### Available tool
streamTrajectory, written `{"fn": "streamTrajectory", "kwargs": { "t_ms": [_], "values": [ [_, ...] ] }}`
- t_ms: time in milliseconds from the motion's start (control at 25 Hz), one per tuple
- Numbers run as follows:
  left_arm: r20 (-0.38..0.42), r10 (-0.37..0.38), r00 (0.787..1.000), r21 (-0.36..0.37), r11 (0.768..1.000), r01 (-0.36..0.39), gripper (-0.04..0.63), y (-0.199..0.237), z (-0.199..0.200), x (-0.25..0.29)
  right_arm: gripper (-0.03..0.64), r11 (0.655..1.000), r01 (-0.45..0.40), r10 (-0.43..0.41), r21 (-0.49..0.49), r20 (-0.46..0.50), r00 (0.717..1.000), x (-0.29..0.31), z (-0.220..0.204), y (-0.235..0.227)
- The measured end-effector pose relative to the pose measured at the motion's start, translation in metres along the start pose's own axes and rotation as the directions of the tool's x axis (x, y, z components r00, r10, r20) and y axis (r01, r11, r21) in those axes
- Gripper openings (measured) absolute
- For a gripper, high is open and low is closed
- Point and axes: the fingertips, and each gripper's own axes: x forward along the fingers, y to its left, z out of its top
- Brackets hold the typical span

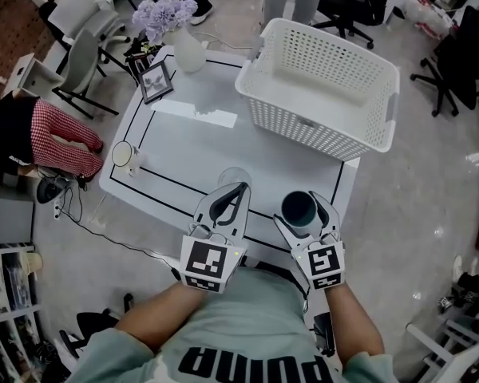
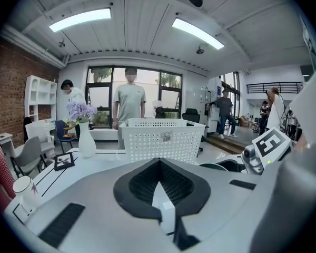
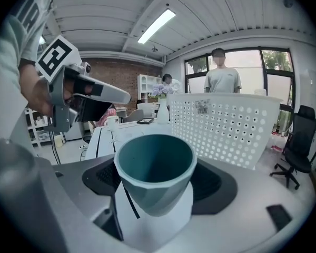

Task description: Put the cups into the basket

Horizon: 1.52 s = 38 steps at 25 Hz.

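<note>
Currently, right claw is clamping teal faceted cup; keeping it upright, clear white perforated plastic basket rim.

Pale green short-sleeved T-shirt, dark block lettering on chest. Left hand-held gripper, right hand-held gripper: light grey shells, black jaw pads, black-and-white marker cubes.

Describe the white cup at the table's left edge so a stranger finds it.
On the white table with black border lines, follow the left edge nearer from the white vase of purple flowers. The small white cup stands there alone; the teal cup sits in the right gripper.
</note>
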Motion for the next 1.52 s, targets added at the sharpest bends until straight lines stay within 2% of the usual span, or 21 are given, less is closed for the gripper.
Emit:
{"fn": "streamTrajectory", "kwargs": {
  "t_ms": [880, 1520],
  "values": [
    [0.073, -0.009, 0.997, -0.004, 1.0, 0.01, 0.008, 0.034, 0.047, -0.001, 0.402, 1.0, 0.01, -0.007, -0.014, 0.154, 0.988, -0.038, 0.139, -0.011],
    [0.089, -0.071, 0.994, 0.04, 0.997, 0.068, 0.008, 0.078, 0.101, 0.033, 0.402, 0.997, 0.067, -0.073, 0.034, 0.207, 0.976, -0.026, 0.211, -0.043]
  ]
}}
